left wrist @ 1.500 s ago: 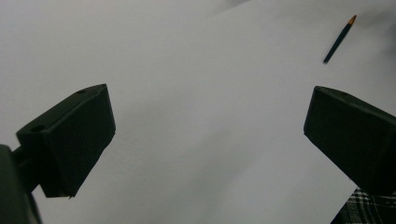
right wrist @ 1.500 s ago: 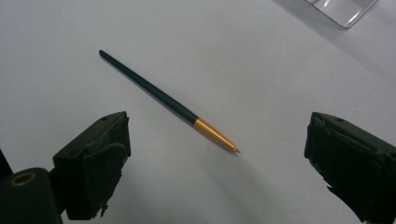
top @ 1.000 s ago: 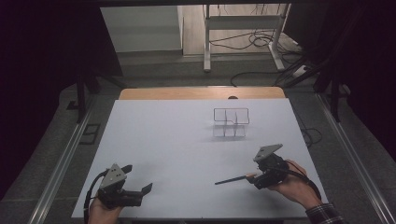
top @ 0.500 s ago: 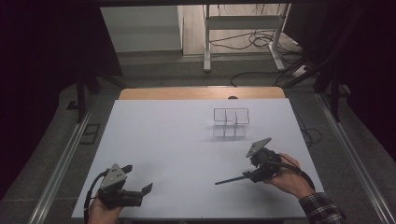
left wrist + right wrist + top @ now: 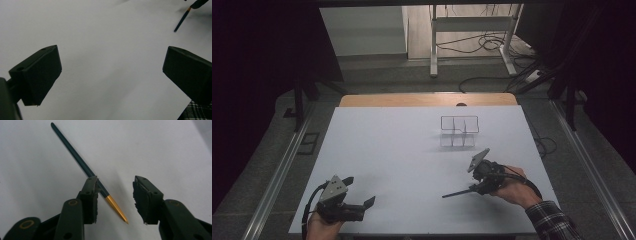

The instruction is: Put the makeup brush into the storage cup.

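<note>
On the white tabletop (image 5: 412,150), seen from the high view, the right tongs (image 5: 469,189) sit over a dark pencil (image 5: 457,193), nearer the person than the clear organizer (image 5: 459,131). The left tongs (image 5: 362,205) rest wide open, empty. In the right gripper view, the half-open jaws, just closing, straddle the pencil's (image 5: 82,166) gold tip without pinching; centring it first should help.

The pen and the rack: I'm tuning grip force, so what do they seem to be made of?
The pen looks like dark, smooth plastic or lacquered wood, with a gold tip that shines like metal. The rack looks like clear acrylic: the table shows through its walls, and only its edges read as lines.
</note>
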Action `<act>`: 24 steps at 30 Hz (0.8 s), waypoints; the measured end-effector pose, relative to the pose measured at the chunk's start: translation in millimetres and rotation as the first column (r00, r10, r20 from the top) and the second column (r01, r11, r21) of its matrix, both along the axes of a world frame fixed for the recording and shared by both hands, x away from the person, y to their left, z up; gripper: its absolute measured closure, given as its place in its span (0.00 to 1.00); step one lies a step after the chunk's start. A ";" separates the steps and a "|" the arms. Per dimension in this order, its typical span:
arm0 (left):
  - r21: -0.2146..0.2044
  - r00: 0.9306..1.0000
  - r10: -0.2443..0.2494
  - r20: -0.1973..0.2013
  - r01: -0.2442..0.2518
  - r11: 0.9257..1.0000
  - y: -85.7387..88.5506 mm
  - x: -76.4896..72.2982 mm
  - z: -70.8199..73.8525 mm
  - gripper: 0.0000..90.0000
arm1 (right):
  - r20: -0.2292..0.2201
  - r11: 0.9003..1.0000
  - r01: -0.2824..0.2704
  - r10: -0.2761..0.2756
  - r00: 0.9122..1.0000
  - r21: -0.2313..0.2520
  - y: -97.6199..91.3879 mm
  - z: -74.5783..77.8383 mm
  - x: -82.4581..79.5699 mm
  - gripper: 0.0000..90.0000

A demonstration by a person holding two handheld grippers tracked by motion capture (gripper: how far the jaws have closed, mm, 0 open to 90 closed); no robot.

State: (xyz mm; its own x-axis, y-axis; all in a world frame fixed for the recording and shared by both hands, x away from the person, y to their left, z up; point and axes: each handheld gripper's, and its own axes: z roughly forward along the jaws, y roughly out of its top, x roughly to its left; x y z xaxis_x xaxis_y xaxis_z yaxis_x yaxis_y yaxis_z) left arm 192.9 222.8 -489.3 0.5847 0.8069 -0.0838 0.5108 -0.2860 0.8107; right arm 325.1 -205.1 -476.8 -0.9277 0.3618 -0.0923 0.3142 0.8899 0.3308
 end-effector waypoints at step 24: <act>0.003 1.000 -0.002 -0.002 0.002 1.000 0.0 0.1 -0.5 0.03 | -0.100 0.993 -0.108 0.103 0.990 -0.048 7.1 -17.4 5.2 0.87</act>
State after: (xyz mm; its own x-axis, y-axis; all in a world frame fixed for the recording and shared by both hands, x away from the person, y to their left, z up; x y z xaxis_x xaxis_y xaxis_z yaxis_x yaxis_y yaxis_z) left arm 193.1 222.8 -489.8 0.5865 0.8057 -0.0828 0.5117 -0.2893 0.8090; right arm 330.3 -198.0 -494.2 -0.9659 0.2582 -0.0162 0.2458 0.9352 0.2549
